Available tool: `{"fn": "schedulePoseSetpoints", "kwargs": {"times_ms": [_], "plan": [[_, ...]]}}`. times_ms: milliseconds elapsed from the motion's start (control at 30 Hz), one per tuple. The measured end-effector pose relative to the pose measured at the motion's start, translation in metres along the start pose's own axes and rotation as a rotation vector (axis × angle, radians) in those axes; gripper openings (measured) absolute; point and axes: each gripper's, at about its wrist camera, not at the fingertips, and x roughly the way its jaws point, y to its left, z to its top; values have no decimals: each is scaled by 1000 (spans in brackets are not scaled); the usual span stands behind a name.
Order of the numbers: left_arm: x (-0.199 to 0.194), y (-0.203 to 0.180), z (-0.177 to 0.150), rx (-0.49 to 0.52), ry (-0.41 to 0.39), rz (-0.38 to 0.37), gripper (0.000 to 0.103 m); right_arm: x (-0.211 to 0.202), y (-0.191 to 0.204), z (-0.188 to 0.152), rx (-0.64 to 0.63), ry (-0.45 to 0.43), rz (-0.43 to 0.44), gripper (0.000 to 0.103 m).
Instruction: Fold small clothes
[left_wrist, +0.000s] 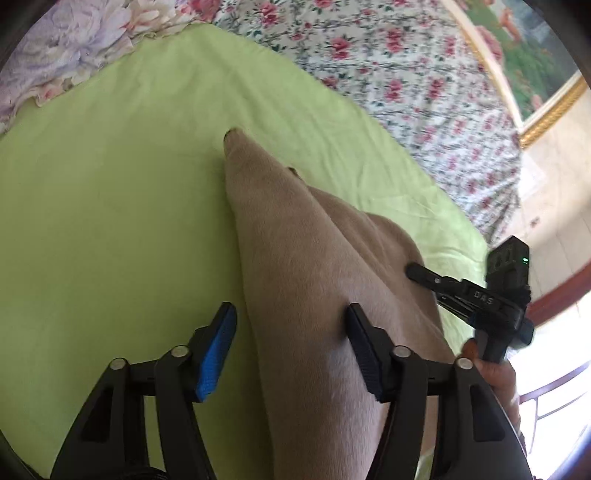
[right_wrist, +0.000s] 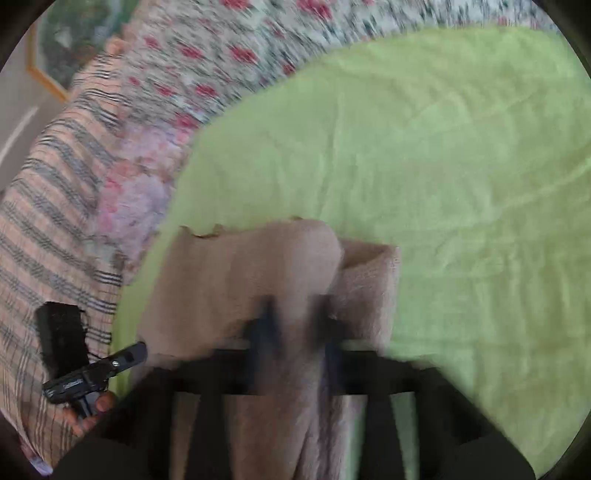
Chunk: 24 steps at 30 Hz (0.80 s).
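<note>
Centrally on a green sheet (left_wrist: 110, 206): beige cloth (left_wrist: 295, 240), bunched into a long ridge running near to far. Left gripper (left_wrist: 291, 332) about half open, fingers straddling the cloth's near part, pads not pressing it. Right gripper (right_wrist: 295, 314) blurred, fingers drawn close together and pinching a raised fold of the cloth. Beyond the sheet, far side, a rose-print bedspread (left_wrist: 388, 55); a striped fabric (right_wrist: 48, 229) at left.
</note>
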Motion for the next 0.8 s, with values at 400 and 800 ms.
{"fn": "schedulePoseSetpoints", "kwargs": {"times_ms": [400, 800], "plan": [[3, -45, -17, 192, -16, 175, 47, -10, -34, -17, 67, -30, -70, 18], [-96, -53, -148, 300, -87, 168, 48, -107, 3, -121, -14, -74, -3, 44]]}}
